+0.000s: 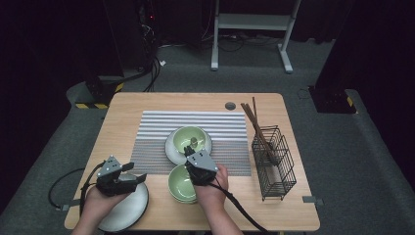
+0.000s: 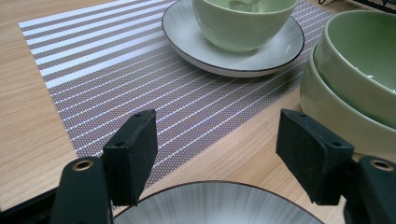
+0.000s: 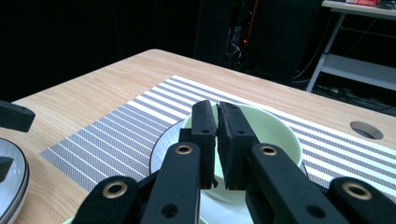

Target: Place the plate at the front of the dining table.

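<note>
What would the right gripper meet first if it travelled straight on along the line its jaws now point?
Most likely the green bowl on the white saucer. The right gripper, jaws shut, points at its near rim, though depth is hard to judge.

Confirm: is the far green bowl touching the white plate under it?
Touching. The left gripper view shows the green bowl with its base sitting directly on the white plate, no gap.
</note>
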{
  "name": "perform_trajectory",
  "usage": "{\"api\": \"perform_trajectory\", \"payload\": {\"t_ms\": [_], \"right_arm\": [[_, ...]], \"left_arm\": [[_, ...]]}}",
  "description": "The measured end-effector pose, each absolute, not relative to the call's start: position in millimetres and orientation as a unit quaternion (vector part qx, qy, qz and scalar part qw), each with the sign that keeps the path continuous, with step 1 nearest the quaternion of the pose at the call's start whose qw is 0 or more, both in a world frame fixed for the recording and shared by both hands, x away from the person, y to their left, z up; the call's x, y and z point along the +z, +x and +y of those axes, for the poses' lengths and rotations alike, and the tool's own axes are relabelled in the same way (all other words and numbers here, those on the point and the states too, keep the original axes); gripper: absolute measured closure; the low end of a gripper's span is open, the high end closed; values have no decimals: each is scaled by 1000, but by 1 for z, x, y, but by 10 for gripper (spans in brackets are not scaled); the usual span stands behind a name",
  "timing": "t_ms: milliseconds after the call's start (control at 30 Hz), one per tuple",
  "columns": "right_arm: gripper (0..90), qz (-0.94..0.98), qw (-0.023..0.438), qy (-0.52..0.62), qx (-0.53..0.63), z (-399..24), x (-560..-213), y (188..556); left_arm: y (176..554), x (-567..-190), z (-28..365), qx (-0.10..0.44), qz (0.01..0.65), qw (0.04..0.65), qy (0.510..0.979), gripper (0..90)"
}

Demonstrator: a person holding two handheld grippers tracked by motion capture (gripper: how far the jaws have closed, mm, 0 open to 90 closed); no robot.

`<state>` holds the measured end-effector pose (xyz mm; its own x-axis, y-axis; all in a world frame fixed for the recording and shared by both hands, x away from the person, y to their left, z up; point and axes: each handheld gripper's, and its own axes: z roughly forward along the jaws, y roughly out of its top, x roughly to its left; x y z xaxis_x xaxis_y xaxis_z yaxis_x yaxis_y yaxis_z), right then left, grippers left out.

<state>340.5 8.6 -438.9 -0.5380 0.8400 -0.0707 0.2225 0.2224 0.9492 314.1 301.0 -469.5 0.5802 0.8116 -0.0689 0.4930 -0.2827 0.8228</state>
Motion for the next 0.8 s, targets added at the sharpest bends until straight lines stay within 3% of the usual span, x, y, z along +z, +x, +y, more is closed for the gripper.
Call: {"api": "perform_trajectory", "payload": {"t_ms": [800], "right_arm": [[818, 728, 299, 380, 486, -3, -450, 335]], "left_arm": [[316, -471, 301, 185, 421, 425, 780, 295]]}}
